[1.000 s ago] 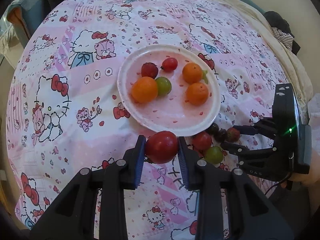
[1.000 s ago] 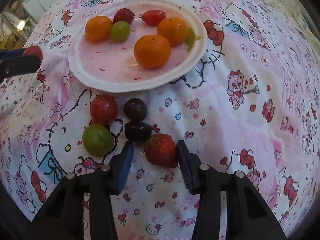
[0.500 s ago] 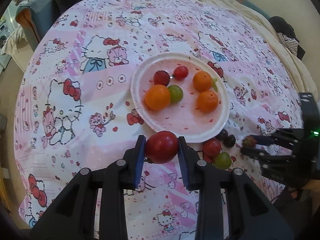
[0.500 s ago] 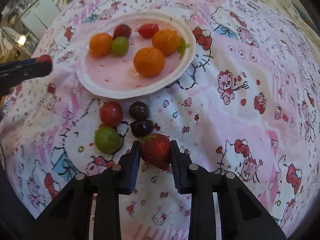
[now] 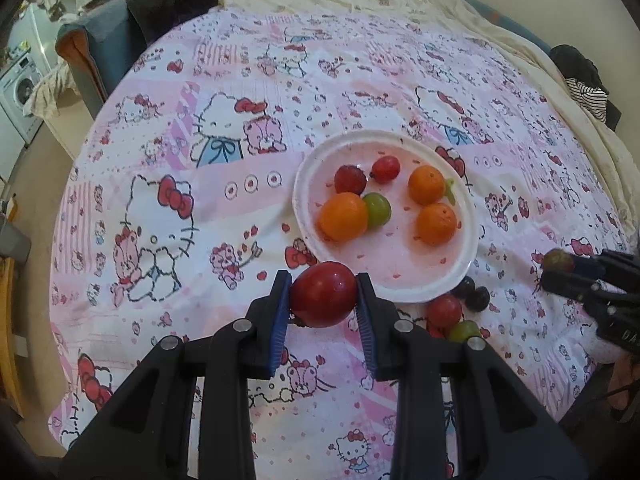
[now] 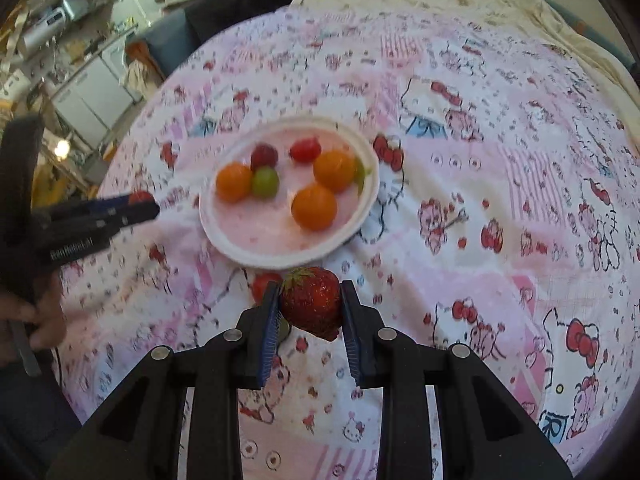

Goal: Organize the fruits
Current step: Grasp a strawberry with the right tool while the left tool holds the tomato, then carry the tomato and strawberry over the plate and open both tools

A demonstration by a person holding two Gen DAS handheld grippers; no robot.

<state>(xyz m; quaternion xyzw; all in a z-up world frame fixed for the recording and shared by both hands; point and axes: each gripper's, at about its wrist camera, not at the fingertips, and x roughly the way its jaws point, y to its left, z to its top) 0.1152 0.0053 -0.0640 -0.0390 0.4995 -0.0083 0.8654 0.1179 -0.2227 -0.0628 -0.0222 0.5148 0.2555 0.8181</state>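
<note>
Carrying both at once, left hand-held gripper (image 5: 323, 300) pinching round red plum (image 5: 323, 299), right hand-held gripper (image 6: 309, 306) pinching soft red strawberry (image 6: 311, 302), above bedsheet near white paper plate (image 5: 424, 294); colliding likely, bruising strawberry.

Red plum (image 5: 323, 294): glossy, smooth skin, between matt black plastic left gripper (image 5: 322, 312) fingers with ribbed blue pads. Strawberry (image 6: 311, 303): seeded, rough, in right gripper (image 6: 309, 320). Plate (image 5: 460, 276) ahead: matt white, paper-like. Sheet (image 5: 160, 208): printed soft cloth.
</note>
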